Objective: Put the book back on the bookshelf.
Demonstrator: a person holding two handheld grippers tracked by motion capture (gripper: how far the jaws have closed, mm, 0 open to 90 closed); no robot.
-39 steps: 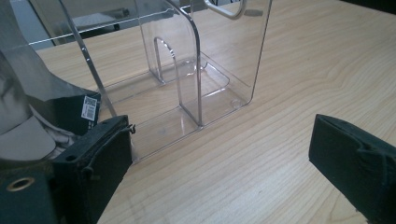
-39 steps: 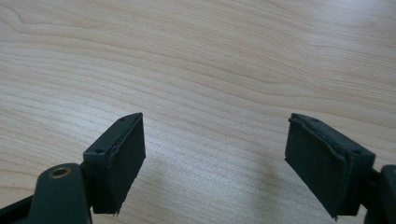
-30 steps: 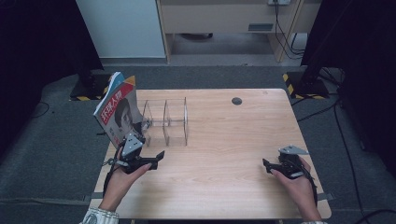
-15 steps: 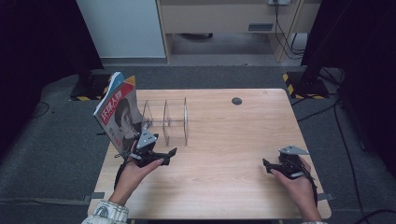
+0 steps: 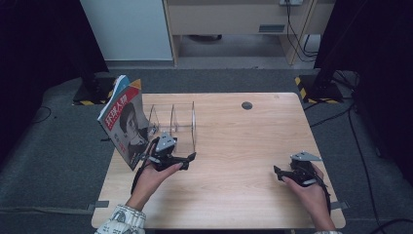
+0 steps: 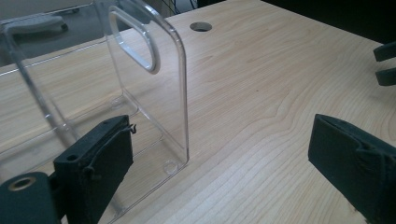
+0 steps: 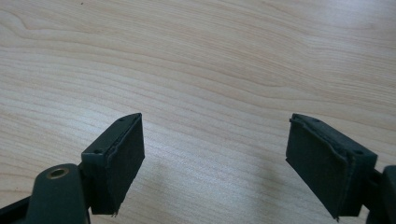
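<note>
A magazine (image 5: 124, 122) with a red title and a portrait cover stands tilted against the left end of a clear acrylic divider rack (image 5: 175, 124) on the wooden table. My left gripper (image 5: 187, 158) sits open just in front of the rack's near right corner. In the left gripper view the rack's end panel (image 6: 154, 93) with its handle cut-out rises beside the left pad (image 6: 100, 163), and nothing lies between the jaws of the left gripper (image 6: 224, 163). My right gripper (image 5: 277, 173) rests open near the table's front right. In its own view the right gripper (image 7: 215, 158) hovers over bare wood.
A round cable hole (image 5: 247, 105) lies at the table's back middle, also seen as the hole (image 6: 201, 26) in the left gripper view. The table edge (image 5: 219, 227) runs along the front. A cabinet (image 5: 129, 29) and dark stands are on the floor beyond.
My left gripper has moved right and slightly forward, from beside the magazine to the rack's near right corner. The right gripper has stayed put.
</note>
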